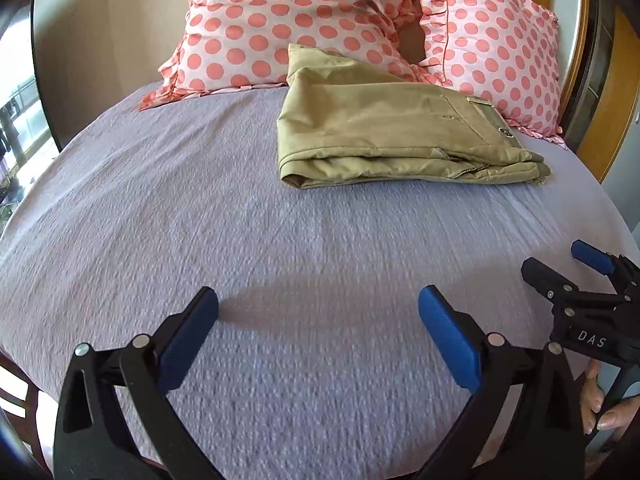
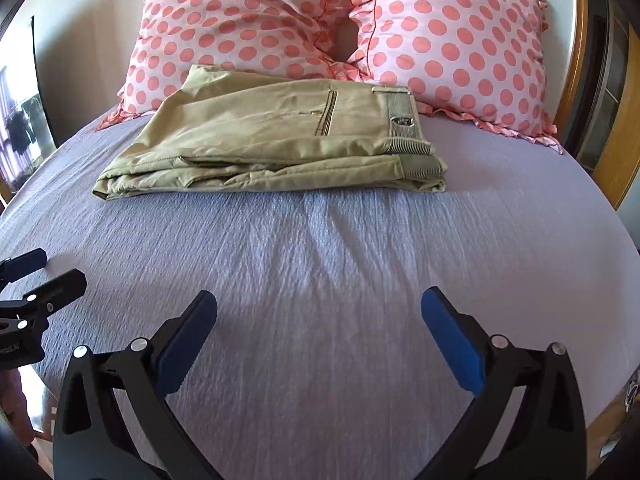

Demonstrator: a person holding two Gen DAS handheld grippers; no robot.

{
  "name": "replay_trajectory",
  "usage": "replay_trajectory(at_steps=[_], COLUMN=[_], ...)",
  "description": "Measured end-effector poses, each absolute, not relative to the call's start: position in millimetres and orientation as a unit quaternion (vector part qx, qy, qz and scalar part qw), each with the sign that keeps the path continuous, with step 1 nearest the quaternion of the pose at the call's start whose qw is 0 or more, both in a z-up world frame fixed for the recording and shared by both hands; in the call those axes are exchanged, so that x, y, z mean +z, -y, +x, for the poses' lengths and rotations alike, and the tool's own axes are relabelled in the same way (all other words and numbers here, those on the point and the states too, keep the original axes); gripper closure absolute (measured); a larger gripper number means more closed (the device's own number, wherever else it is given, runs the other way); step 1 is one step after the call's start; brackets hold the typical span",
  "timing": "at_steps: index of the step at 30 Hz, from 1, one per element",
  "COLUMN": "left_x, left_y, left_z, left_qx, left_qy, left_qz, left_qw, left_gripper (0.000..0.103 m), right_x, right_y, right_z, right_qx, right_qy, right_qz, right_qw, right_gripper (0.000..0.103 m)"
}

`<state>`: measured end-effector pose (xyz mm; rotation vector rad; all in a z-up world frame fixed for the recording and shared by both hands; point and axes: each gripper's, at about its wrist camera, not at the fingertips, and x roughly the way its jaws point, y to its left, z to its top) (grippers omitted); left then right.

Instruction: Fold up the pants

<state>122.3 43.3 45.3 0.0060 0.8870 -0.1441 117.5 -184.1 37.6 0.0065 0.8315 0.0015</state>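
Khaki pants (image 1: 392, 136) lie folded in a flat stack on the lavender bed sheet (image 1: 240, 240), near the pillows; the right wrist view shows them too (image 2: 272, 144), waistband to the right. My left gripper (image 1: 318, 308) is open and empty, low over the sheet, well short of the pants. My right gripper (image 2: 320, 308) is also open and empty, beside the left one. The right gripper shows at the right edge of the left wrist view (image 1: 560, 264). The left gripper shows at the left edge of the right wrist view (image 2: 44, 268).
Two pink polka-dot pillows (image 1: 288, 20) (image 2: 452, 40) lean against the headboard behind the pants. A wooden bed frame (image 2: 580, 80) runs along the right. A window is at the far left (image 1: 16, 120).
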Motion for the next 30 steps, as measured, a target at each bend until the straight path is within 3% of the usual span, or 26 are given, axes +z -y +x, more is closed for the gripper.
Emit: replay_trajectory(at_steps=[11,30], left_x=[37,36], left_y=[-39,-38], left_z=[107,107], left_qx=[-0.055,-0.059], left_qy=[-0.376,-0.373], left_qz=[0.026,0.028], left_qw=[0.924,0.926], left_gripper=[0.002,0.002], right_x=[33,33], right_y=[182,182], right_z=[105,105], right_qx=[-0.019,-0.019], right_qy=[-0.360,-0.360], right_qz=[0.017,0.017], right_qw=[0.932,0.932], right_gripper=[0.001,0.001])
